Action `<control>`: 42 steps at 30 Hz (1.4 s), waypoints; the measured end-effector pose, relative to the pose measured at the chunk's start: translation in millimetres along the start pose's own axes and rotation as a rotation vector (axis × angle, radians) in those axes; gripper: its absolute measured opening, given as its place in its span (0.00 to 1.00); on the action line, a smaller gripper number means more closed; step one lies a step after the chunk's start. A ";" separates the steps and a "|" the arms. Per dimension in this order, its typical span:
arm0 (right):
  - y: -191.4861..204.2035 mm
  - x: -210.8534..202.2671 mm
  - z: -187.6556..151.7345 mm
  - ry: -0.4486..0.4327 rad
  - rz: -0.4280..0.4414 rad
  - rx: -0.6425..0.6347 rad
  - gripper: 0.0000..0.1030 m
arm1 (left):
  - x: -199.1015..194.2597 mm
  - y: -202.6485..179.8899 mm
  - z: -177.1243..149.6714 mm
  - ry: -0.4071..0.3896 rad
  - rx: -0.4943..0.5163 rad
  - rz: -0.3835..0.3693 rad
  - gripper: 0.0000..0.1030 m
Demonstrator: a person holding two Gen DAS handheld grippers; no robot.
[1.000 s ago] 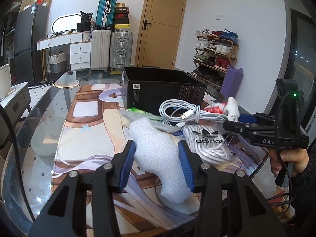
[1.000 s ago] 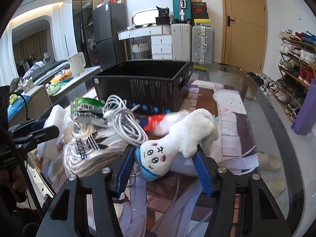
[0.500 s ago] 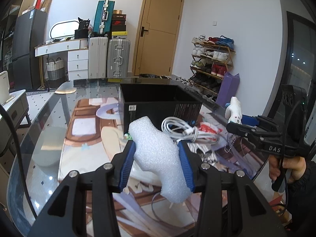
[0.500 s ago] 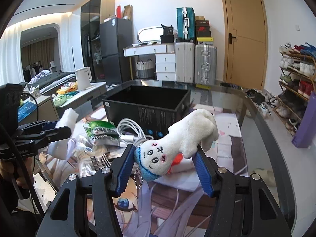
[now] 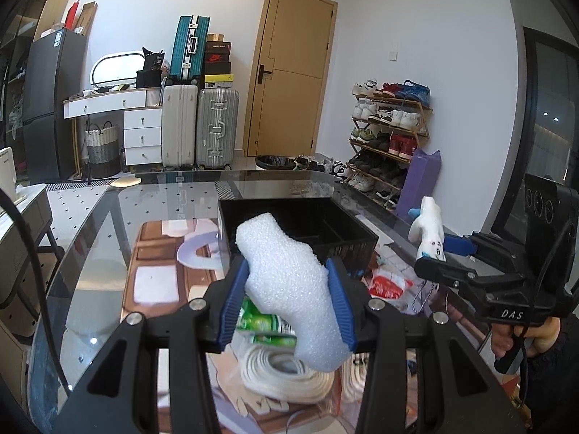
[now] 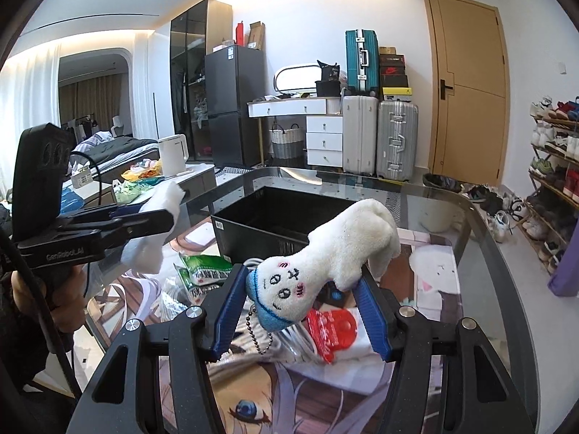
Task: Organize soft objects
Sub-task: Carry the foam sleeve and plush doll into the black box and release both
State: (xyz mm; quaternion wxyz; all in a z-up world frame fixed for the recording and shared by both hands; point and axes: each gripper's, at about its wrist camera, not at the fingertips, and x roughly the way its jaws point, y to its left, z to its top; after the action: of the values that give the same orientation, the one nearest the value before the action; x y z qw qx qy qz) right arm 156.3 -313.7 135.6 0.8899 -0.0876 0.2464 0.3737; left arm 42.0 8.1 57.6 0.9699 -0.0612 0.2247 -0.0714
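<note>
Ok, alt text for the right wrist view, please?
The right gripper holds a white plush toy with a stitched face and blue cap above a cluttered glass table, an open black box just beyond. At left, the left gripper holds white foam.

A glass table carries a printed mat. On it sit a black bin, a white cable coil, green packets and a red packet.
</note>
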 end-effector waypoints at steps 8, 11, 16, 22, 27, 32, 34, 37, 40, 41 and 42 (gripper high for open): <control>-3.3 14.2 12.7 -0.003 0.037 0.012 0.58 | 18.1 1.6 20.0 0.008 -0.014 0.007 0.43; -3.0 20.4 19.9 -0.005 0.046 0.009 0.58 | 24.8 2.2 28.5 0.007 -0.023 0.009 0.43; -8.2 34.3 33.9 0.004 0.068 0.022 0.58 | 38.9 4.2 43.8 0.014 -0.046 0.005 0.43; -18.3 50.2 44.7 0.014 0.087 0.062 0.58 | 57.0 4.6 53.3 0.022 -0.066 -0.005 0.43; -23.1 64.7 53.5 0.020 0.080 0.063 0.58 | 76.1 5.3 57.2 0.044 -0.078 -0.005 0.43; -29.2 78.4 62.8 0.018 0.071 0.067 0.58 | 91.6 6.4 60.4 0.056 -0.097 0.008 0.43; -31.9 82.5 65.8 0.011 0.062 0.070 0.58 | 96.4 8.3 62.0 0.062 -0.114 0.000 0.43; -35.3 90.1 68.9 0.007 0.054 0.072 0.58 | 102.5 11.3 62.6 0.062 -0.121 0.009 0.43; -36.7 99.0 71.0 0.019 0.048 0.065 0.58 | 110.2 13.9 61.4 0.070 -0.134 0.013 0.43; -36.5 101.0 70.6 0.023 0.041 0.054 0.58 | 111.7 14.9 61.0 0.073 -0.136 0.014 0.43; -36.2 103.9 70.9 0.029 0.038 0.042 0.58 | 113.9 16.5 60.3 0.078 -0.139 0.015 0.43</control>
State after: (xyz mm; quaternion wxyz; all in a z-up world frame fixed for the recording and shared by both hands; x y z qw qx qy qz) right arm 270.6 -250.5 143.4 0.8807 -0.0696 0.2687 0.3838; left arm 171.8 10.6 60.2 0.9543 -0.1238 0.2673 -0.0507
